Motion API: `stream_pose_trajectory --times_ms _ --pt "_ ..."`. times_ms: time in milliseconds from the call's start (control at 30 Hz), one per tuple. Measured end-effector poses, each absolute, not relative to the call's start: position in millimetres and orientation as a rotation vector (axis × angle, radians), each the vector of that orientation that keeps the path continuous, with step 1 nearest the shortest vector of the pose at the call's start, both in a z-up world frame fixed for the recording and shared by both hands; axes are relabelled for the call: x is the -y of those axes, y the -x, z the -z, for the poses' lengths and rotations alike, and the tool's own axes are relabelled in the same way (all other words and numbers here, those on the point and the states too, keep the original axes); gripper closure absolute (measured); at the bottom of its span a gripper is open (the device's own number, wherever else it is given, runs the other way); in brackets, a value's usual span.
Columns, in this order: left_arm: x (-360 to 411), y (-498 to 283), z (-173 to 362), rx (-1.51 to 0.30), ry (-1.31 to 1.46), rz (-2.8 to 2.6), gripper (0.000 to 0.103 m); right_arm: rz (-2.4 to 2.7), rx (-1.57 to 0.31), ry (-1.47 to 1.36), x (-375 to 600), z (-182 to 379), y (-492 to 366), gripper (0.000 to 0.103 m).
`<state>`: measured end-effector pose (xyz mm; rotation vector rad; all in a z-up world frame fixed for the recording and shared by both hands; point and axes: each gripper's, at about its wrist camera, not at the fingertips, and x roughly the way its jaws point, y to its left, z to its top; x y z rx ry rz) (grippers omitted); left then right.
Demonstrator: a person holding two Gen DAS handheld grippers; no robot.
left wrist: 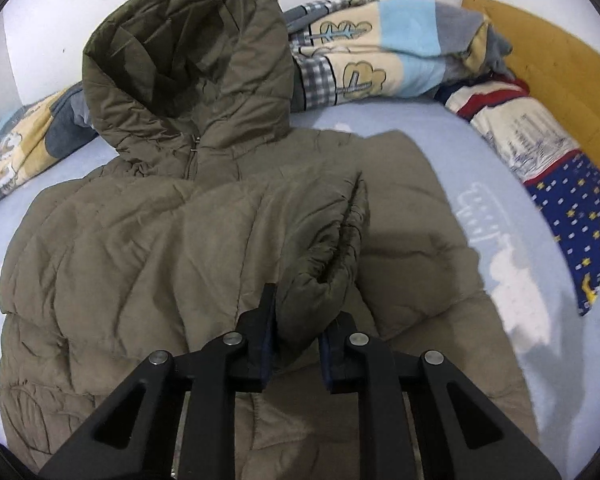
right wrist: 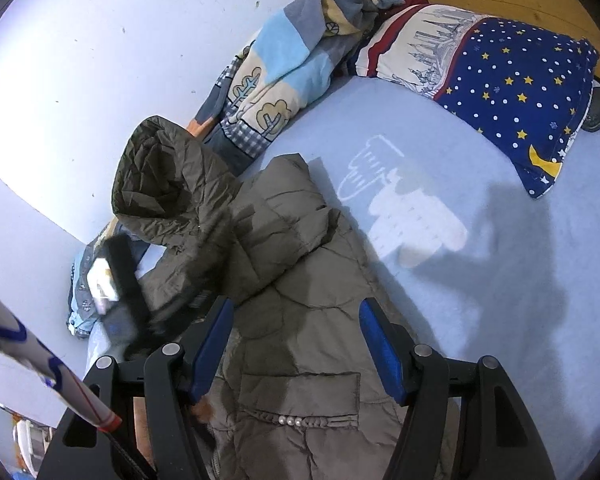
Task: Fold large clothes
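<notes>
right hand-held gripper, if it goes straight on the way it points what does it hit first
Most likely the olive puffer jacket: the open right hand-held gripper hangs above its front panel, which fills the gap between the blue pads. Depth is unclear, but nothing else lies in that line before the fabric.

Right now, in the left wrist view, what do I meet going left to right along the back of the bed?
Hood → patchwork blanket → starry pillow.

Quilted, faintly shiny olive cloth jacket (left wrist: 148, 248) on matt pale-blue sheet (left wrist: 480, 160); smooth wooden headboard (left wrist: 540, 52).
</notes>
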<state>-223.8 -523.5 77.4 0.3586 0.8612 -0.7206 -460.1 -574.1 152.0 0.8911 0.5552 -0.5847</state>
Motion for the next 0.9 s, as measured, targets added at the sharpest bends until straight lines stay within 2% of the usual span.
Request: stream_pose_trajectory --times_ms 100,133,167,367,533,667,800,900 --pt "534 229 -71 -0.869 -0.398 0.726 0.059 0.576 -0.555 -0.889 573 -153 459 0.033" --pt "539 233 -69 -0.878 -0.414 0.744 0.045 0.576 -0.559 -0.89 573 -152 458 0.033" --pt "541 236 -70 -0.877 -0.425 0.751 0.037 0.576 -0.56 -0.892 573 -152 458 0.033" --pt "544 258 -91 -0.853 -0.456 0.819 0.034 0.577 -0.556 -0.905 576 -150 460 0.033" --pt "509 253 -143 -0.816 -0.341 0.879 0.034 0.599 -0.535 -0.923 581 -151 468 0.033" --pt "461 216 -178 -0.777 -0.263 0.804 0.03 0.616 -0.533 -0.941 587 -147 472 0.033" --pt "420 168 -175 -0.797 -0.255 0.647 0.03 0.61 -0.534 -0.946 587 -146 470 0.033" --pt "390 130 -149 -0.881 -0.22 0.55 0.03 0.603 -0.537 -0.946 586 -146 468 0.033"
